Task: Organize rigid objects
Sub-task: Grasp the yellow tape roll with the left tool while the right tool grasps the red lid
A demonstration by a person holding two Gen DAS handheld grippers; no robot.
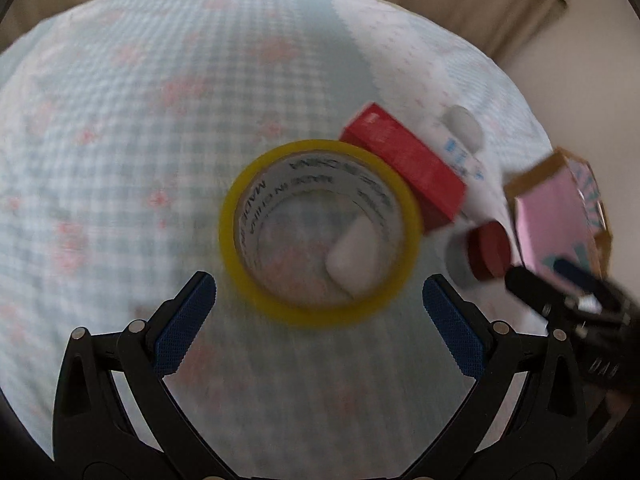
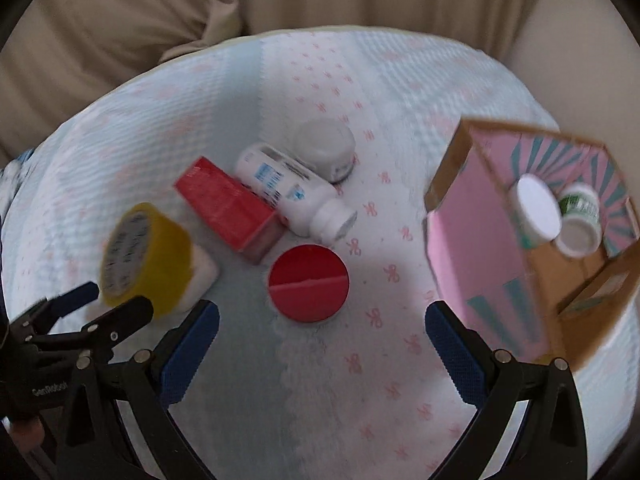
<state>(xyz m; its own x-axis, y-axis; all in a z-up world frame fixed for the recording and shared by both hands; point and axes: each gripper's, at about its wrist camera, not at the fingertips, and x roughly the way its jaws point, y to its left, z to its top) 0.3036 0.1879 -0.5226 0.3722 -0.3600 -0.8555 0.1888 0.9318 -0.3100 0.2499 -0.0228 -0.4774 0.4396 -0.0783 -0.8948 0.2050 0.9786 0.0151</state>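
Beige curtain folds fill the top of the left wrist view, above a round table under a pale blue checked cloth (image 1: 120,120) with faint pink bows. At centre sits a yellow tape roll (image 1: 320,232), standing on its flat side, its white inner core printed with black lettering, and a small white block (image 1: 354,258) shows through its hole. The left gripper (image 1: 320,300) has its blue-padded fingers spread wide at the bottom of the frame, just short of the roll and not touching it. A red box (image 1: 404,164) touches the roll's upper right rim. Further right lie a white bottle (image 1: 460,140), a red-capped jar (image 1: 490,250) and a pink-lined cardboard box (image 1: 560,208).

From the right wrist view, the same cloth (image 2: 400,80) spreads beneath the right gripper (image 2: 322,332), its fingers wide apart and holding nothing, with the red-capped jar (image 2: 308,284) just above the gap between them. The tape roll (image 2: 144,256) is at lower left, beside the left gripper (image 2: 104,304). The red box (image 2: 228,208), the white bottle (image 2: 292,192) lying on its side and a grey-lidded jar (image 2: 324,148) cluster at centre. At right the cardboard box (image 2: 472,232) holds two small white-capped bottles (image 2: 560,216).
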